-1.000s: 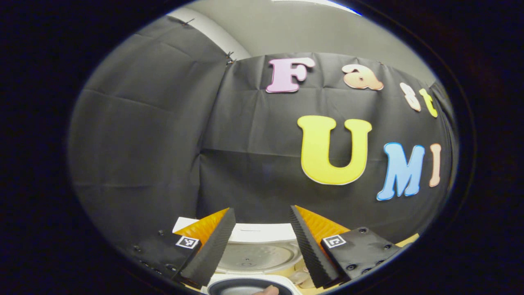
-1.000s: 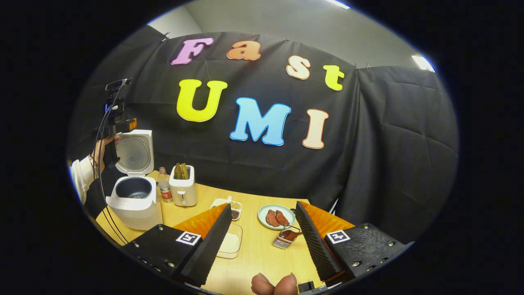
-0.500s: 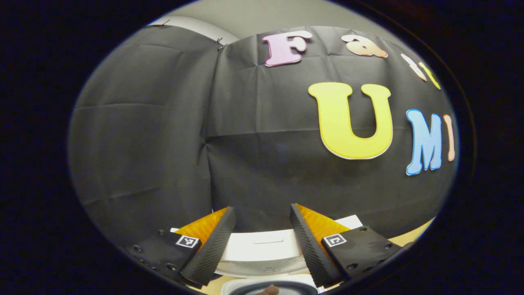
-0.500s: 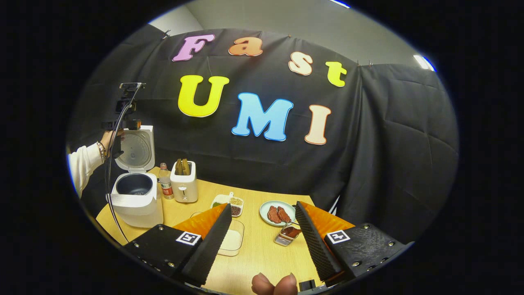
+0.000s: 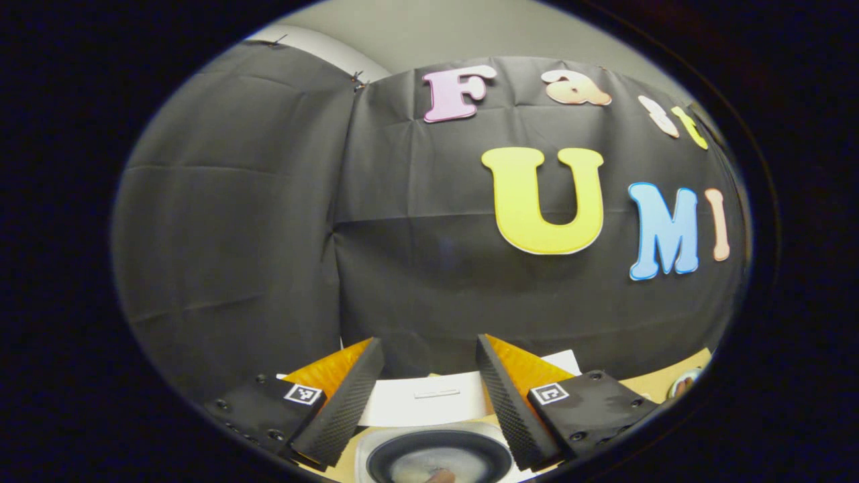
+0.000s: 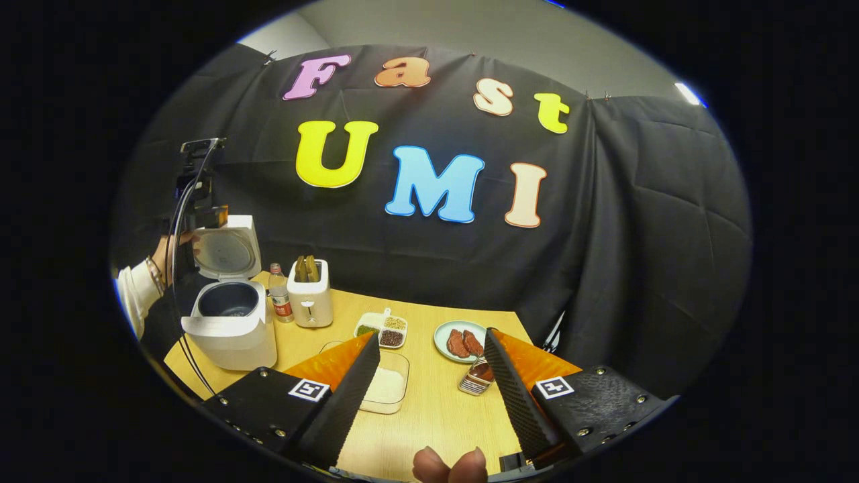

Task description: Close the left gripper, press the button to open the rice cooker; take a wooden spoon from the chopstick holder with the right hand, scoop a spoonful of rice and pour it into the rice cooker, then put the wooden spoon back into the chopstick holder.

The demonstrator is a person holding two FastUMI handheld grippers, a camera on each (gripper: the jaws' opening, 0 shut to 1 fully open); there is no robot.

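Wooden table (image 6: 429,416) — one open rice cooker (image 6: 231,325), one chopstick holder (image 6: 478,378), two grippers, left gripper (image 5: 427,382) and right gripper (image 6: 431,379) — fingers wide.

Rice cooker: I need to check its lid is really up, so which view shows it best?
The right gripper view: the whole rice cooker stands with its lid raised. The left gripper view catches just the pot's rim and lid edge.
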